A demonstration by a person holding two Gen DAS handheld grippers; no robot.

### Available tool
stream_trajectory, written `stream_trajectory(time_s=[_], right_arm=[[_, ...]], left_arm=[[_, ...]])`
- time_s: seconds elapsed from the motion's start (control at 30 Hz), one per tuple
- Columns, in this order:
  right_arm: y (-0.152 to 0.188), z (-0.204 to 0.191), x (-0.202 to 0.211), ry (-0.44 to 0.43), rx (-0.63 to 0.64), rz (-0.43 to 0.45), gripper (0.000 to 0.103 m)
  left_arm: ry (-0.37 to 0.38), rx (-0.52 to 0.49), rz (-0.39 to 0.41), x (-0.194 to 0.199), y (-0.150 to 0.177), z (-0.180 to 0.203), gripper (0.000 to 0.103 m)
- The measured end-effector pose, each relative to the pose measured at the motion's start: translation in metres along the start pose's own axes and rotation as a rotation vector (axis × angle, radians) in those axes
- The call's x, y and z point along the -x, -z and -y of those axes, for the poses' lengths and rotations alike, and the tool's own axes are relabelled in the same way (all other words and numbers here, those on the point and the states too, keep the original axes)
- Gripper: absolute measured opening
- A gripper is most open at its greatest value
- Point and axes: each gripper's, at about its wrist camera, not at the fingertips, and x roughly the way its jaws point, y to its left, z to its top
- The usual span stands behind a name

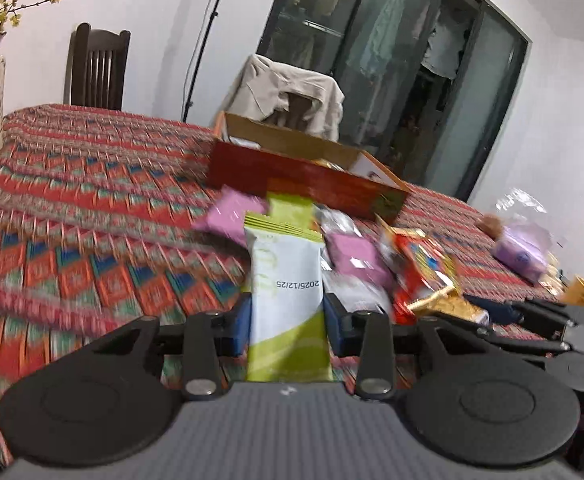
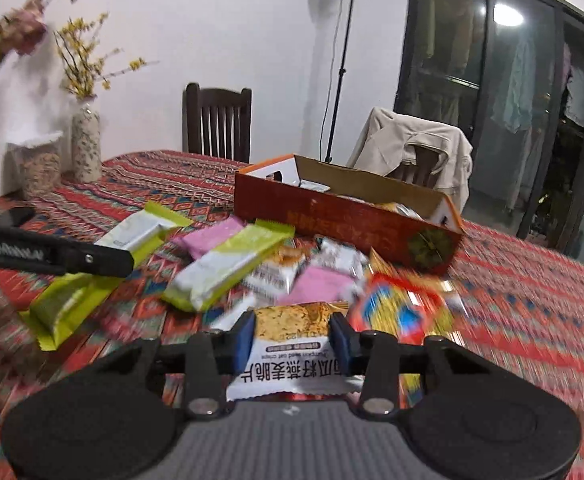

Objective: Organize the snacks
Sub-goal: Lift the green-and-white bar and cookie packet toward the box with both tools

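Observation:
My left gripper (image 1: 288,320) is shut on a green-and-white snack bar (image 1: 286,276), which stands up between the blue pads. In the right wrist view my right gripper (image 2: 292,340) is shut on a white oat-crisp packet (image 2: 292,368) with a golden picture. Just ahead lies a loose pile of snacks: pink packets (image 2: 212,236), another green-and-white bar (image 2: 228,268) and a red-and-yellow packet (image 2: 403,312). Behind the pile stands an open red cardboard box (image 2: 343,224), also in the left wrist view (image 1: 303,184), with several packets inside. The left gripper's finger (image 2: 72,256) shows at the left edge with its bar.
A red patterned cloth (image 1: 72,220) covers the table. A flowered vase (image 2: 86,144) and a jar (image 2: 38,168) stand at the far left. A purple packet (image 1: 523,248) lies at the right. Beyond the table are a dark chair (image 2: 218,120), a jacket-draped chair (image 2: 415,148) and a lamp stand.

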Motion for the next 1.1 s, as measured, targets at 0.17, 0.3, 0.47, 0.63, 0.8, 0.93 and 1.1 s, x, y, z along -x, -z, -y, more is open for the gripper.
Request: stream_trajectory(time_s=[0.17,0.3,0.47,0.63,0.8,0.93,1.1], right_arm=[[0.050,0.006,0.054,0.062,-0.040,-0.003,0.040],[0.077,0.016,0.086,0.125,-0.078,0.008,0.040],[0.093,0.027,0.108,0.139,-0.134,0.033,0.040],[0.101,0.027,0.115,0.123,-0.135,0.039,0.040],[0.098,0.028,0.115,0.123,-0.144,0.048,0.040],[0.091,0.032,0.108,0.125,-0.151,0.046,0.040],[0.072,0.042,0.092,0.115,-0.153,0.053,0.040]], left_arm=[[-0.038,-0.039,-0.047,0.018,0.021,0.020,0.038],[-0.052,-0.081,-0.050,0.033,0.026,0.034,0.038],[-0.062,-0.110,-0.038,0.047,0.035,0.049,0.038],[-0.076,-0.100,-0.028,0.055,0.039,0.050,0.038],[-0.079,-0.094,-0.015,0.055,0.032,0.046,0.039],[-0.073,-0.092,-0.007,0.046,0.018,0.042,0.038],[-0.061,-0.097,0.005,0.026,-0.006,0.035,0.038]])
